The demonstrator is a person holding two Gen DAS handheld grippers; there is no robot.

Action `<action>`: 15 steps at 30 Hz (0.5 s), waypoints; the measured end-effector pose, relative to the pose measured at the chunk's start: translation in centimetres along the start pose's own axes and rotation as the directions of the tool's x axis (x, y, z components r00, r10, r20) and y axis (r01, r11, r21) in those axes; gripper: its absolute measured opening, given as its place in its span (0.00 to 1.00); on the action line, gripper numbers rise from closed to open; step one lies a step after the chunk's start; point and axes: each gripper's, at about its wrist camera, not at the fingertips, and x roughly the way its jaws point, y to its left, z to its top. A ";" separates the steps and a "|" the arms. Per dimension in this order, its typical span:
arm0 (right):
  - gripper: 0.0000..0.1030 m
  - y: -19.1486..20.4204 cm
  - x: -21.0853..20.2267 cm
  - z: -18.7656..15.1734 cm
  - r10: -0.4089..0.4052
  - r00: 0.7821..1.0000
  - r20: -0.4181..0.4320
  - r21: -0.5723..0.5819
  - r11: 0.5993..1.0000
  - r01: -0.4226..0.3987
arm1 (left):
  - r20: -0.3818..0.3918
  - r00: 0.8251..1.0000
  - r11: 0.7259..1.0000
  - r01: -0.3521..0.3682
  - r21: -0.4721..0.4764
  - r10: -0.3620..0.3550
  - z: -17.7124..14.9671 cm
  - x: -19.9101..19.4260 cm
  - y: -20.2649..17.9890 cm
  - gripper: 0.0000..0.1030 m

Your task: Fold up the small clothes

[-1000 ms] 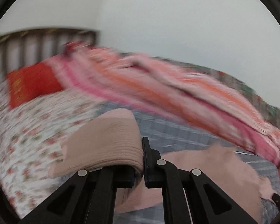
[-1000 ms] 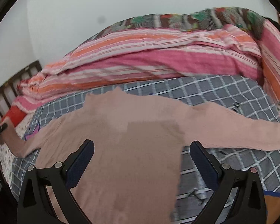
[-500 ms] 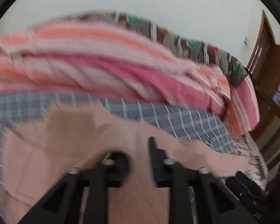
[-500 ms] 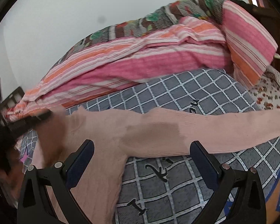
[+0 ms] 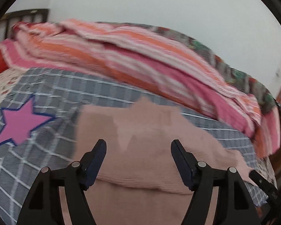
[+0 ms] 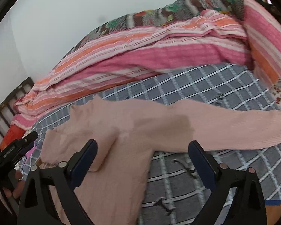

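Now both the left tongs and right tongs are held apart above the ribbed peach knitted sweater, which is spread on the grey checked bedspread.

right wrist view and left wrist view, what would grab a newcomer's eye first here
The pale pink sweater spread on the grey checked blanket dominates both views, one sleeve stretched out to the right. Behind it a heap of pink and orange striped bedding lies along the wall side of the bed. A bright pink star on the blanket stands out at the left of the left wrist view.
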 end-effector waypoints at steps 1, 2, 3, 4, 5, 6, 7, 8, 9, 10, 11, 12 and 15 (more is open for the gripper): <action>0.89 0.5 0.3 -0.1 0.010 1.000 -0.009 -0.013 1.000 -0.010 | 0.004 1.000 1.000 -0.019 -0.011 0.019 0.1 0.0 0.9 0.68; 0.86 1.0 0.6 -0.3 0.025 0.999 -0.021 -0.028 0.999 -0.025 | 0.011 0.999 0.998 -0.052 -0.018 0.053 0.2 0.1 1.8 0.68; 0.85 1.8 1.0 -0.4 0.047 0.998 -0.040 -0.047 0.998 -0.048 | 0.017 0.996 0.996 -0.088 -0.025 0.088 0.2 0.3 2.4 0.68; 0.85 2.7 1.6 -0.7 0.072 0.995 -0.066 -0.072 0.994 -0.077 | 0.010 0.993 0.993 -0.116 -0.033 0.116 0.3 0.5 3.1 0.68; 0.85 3.4 1.9 -0.9 0.084 0.993 -0.083 -0.092 0.992 -0.092 | -0.016 0.991 0.990 -0.134 -0.043 0.133 0.3 0.9 3.7 0.68; 0.85 4.4 2.5 -1.2 0.086 0.991 -0.103 -0.119 0.988 -0.098 | -0.053 0.991 0.990 -0.129 -0.057 0.126 0.4 1.6 4.4 0.68; 0.84 5.4 3.2 -1.6 0.068 0.990 -0.125 -0.152 0.984 -0.087 | -0.082 0.990 0.990 -0.125 -0.071 0.119 0.4 2.0 4.9 0.68; 0.83 6.2 4.0 -2.0 0.035 0.989 -0.145 -0.176 0.983 -0.060 | -0.121 0.987 0.989 -0.120 -0.088 0.109 0.3 2.8 5.3 0.68; 0.82 7.1 5.2 -2.3 -0.025 0.984 -0.178 -0.201 0.979 -0.012 | -0.145 0.984 0.989 -0.115 -0.098 0.100 0.2 3.3 5.7 0.68; 0.78 7.6 5.9 -2.5 -0.056 0.981 -0.188 -0.220 0.975 0.014 | -0.173 0.980 0.988 -0.117 -0.102 0.098 0.0 4.1 6.0 0.68; 0.71 8.2 6.6 -2.7 -0.091 0.979 -0.185 -0.248 0.968 0.043 | -0.187 0.977 0.987 -0.125 -0.099 0.104 -0.3 4.3 6.2 0.68; 0.69 8.5 7.0 -2.9 -0.114 0.978 -0.176 -0.264 0.962 0.064 | -0.202 0.973 0.987 -0.133 -0.090 0.112 -0.5 4.7 6.3 0.68; 0.60 7.7 7.3 -2.8 -0.124 0.979 -0.161 -0.243 0.966 0.082 | -0.198 0.970 0.988 -0.149 -0.040 0.138 -1.0 5.5 5.7 0.67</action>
